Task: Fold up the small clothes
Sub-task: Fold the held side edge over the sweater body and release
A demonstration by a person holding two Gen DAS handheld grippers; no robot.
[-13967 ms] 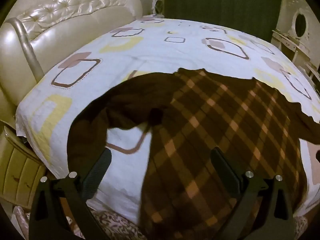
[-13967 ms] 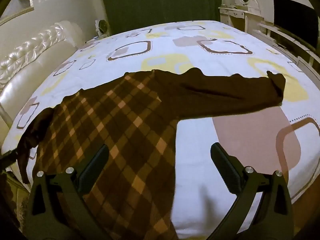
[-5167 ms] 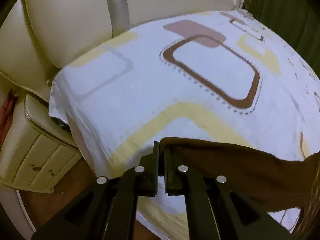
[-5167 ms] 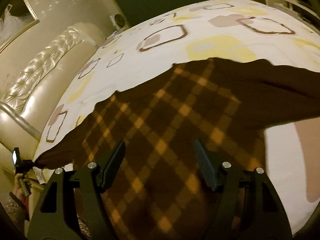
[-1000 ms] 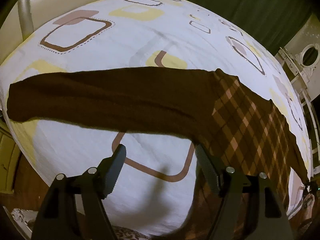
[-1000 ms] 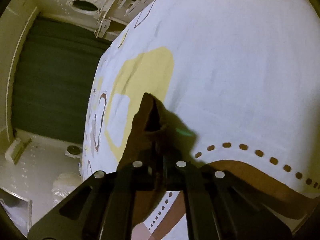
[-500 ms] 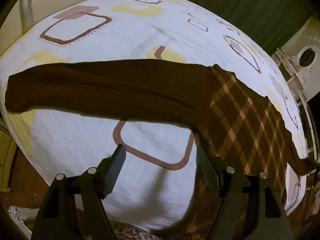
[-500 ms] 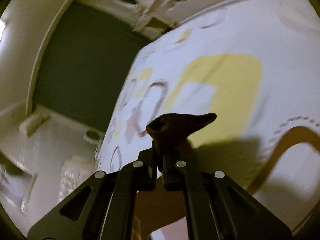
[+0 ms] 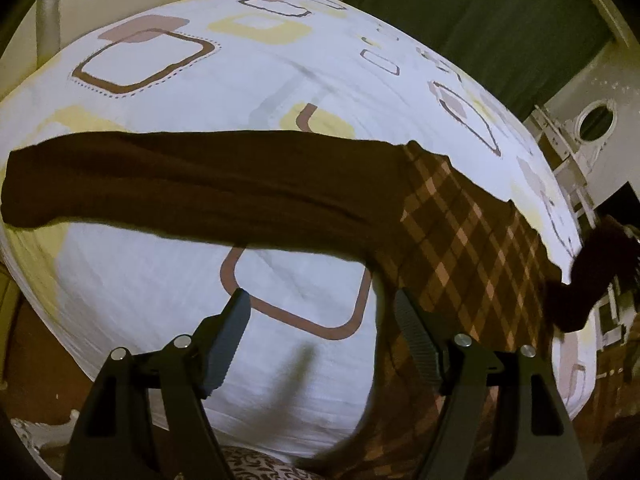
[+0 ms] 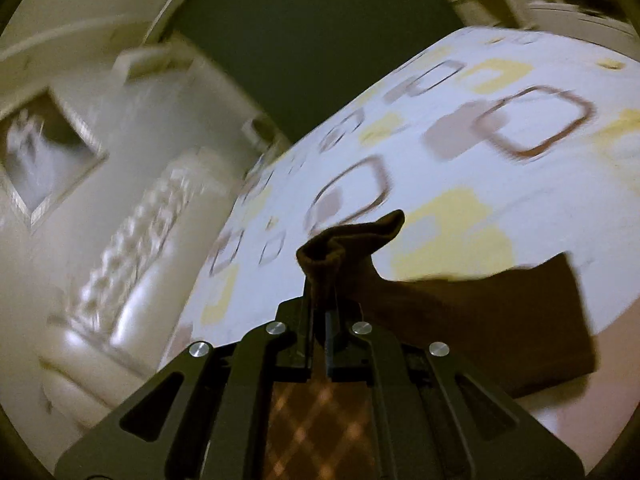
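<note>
A dark brown top with an orange plaid body [image 9: 460,240] lies on the bed. Its left sleeve [image 9: 180,184] is stretched flat toward the left edge. My left gripper [image 9: 320,320] is open and empty, hovering above the sheet below that sleeve, near the armpit. My right gripper [image 10: 318,304] is shut on the cuff of the right sleeve [image 10: 344,248] and holds it lifted off the bed; the sleeve [image 10: 480,320] trails down to the right. In the left wrist view the raised sleeve [image 9: 592,272] shows at the far right.
The white sheet with brown and yellow squares [image 9: 280,64] covers the bed. A cream padded headboard [image 10: 132,248] stands to the left, a dark green curtain [image 9: 480,20] behind, white furniture [image 9: 592,128] at the right. The bed's near edge [image 9: 48,300] drops to the floor.
My right gripper has lifted the right sleeve's cuff off the bed and swung it up and toward the body. My left gripper has stayed open and shifted slightly.
</note>
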